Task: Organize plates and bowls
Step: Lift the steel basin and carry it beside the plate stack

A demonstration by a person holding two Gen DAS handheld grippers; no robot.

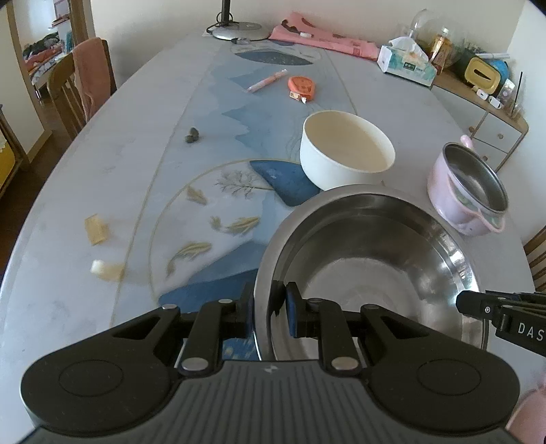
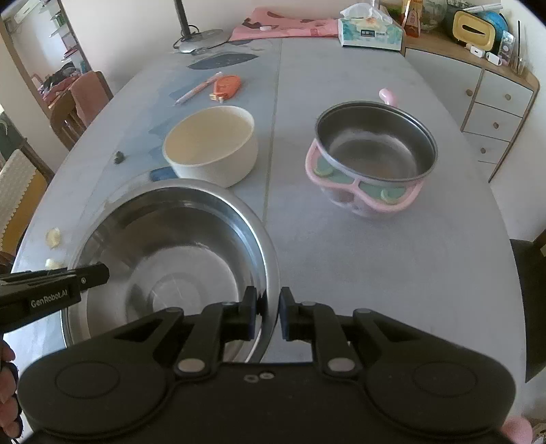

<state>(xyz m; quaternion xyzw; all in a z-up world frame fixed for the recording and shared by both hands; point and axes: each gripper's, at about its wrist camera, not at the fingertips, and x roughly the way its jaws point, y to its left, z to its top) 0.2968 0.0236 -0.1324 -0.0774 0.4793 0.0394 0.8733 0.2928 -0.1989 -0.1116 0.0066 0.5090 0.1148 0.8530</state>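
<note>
A large steel bowl (image 1: 368, 259) sits at the near edge of the table; it also shows in the right wrist view (image 2: 170, 249). My left gripper (image 1: 269, 304) is shut on its left rim. My right gripper (image 2: 268, 307) is shut on its right rim and shows in the left wrist view (image 1: 477, 307). A cream bowl (image 1: 344, 150) stands just behind the steel bowl, also in the right wrist view (image 2: 211, 147). A pink pot with a steel liner (image 1: 467, 188) stands to the right, also in the right wrist view (image 2: 372, 157).
An orange tape dispenser (image 1: 302, 87) and a pink pen (image 1: 268, 80) lie further back. A tissue box (image 1: 406, 65), a pink cloth (image 1: 320, 37) and a lamp base (image 1: 239, 30) are at the far end. Small scraps (image 1: 97, 229) lie at left. Drawers (image 2: 494, 112) stand at right.
</note>
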